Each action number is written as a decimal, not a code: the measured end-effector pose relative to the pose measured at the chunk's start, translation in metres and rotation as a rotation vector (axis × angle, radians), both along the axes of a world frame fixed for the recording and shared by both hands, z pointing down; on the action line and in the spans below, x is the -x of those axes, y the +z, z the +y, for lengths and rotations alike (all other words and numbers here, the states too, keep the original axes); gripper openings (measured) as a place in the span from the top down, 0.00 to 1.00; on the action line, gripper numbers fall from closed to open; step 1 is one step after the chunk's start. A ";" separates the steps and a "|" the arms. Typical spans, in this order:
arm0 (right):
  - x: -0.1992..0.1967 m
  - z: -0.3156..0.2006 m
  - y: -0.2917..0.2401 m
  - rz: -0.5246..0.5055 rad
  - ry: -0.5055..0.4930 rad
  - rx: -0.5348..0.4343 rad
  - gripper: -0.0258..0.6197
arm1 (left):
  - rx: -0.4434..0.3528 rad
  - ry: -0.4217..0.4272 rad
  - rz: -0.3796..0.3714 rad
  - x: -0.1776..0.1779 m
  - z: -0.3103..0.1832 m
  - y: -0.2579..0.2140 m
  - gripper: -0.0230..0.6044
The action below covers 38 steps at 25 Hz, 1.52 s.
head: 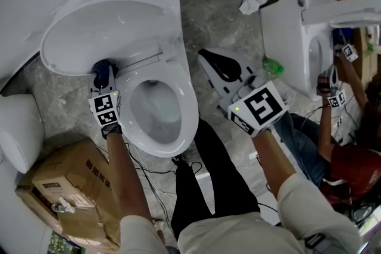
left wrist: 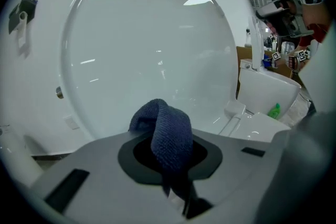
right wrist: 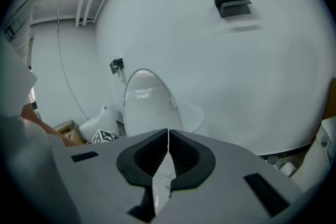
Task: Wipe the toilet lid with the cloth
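The white toilet's lid stands raised, its inner face filling the left gripper view. A dark blue cloth is pinched in my left gripper, which is shut on it low on the lid near the hinge; the cloth bulges out past the jaws. My right gripper hangs to the right of the bowl, off the toilet, with its jaws shut and nothing between them. The seat lies down over the bowl.
A cardboard box sits on the floor at lower left beside another white fixture. A second toilet stands at right, where another person works with grippers. A green bottle and cables lie on the marble floor.
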State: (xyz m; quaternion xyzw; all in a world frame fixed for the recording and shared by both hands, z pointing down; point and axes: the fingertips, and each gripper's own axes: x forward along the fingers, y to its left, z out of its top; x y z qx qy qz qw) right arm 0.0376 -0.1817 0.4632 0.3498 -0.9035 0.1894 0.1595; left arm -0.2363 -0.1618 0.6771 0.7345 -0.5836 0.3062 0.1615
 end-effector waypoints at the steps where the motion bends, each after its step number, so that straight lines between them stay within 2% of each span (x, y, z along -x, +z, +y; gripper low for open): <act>1: -0.004 0.000 0.001 0.006 0.003 0.001 0.91 | 0.009 -0.004 0.007 -0.005 -0.002 0.002 0.88; 7: -0.029 -0.003 0.006 0.011 0.050 0.005 0.91 | 0.089 0.032 0.045 -0.045 -0.009 0.021 0.88; 10: -0.041 -0.004 0.006 0.010 0.080 0.011 0.91 | 0.116 0.084 0.054 -0.072 -0.015 0.026 0.88; 12: -0.050 -0.004 0.006 0.011 0.104 0.015 0.91 | 0.127 0.124 0.074 -0.095 -0.021 0.028 0.88; 17: -0.069 -0.001 0.003 0.009 0.150 0.018 0.91 | 0.142 0.137 0.139 -0.132 -0.029 0.027 0.88; 26: -0.093 -0.002 0.001 0.013 0.210 0.015 0.91 | 0.168 0.220 0.157 -0.178 -0.040 0.024 0.88; 34: -0.099 -0.001 -0.013 0.006 0.229 -0.018 0.91 | 0.147 0.289 0.188 -0.209 -0.048 -0.001 0.88; 38: -0.104 -0.002 -0.028 0.010 0.236 -0.035 0.91 | 0.105 0.331 0.205 -0.227 -0.053 -0.024 0.88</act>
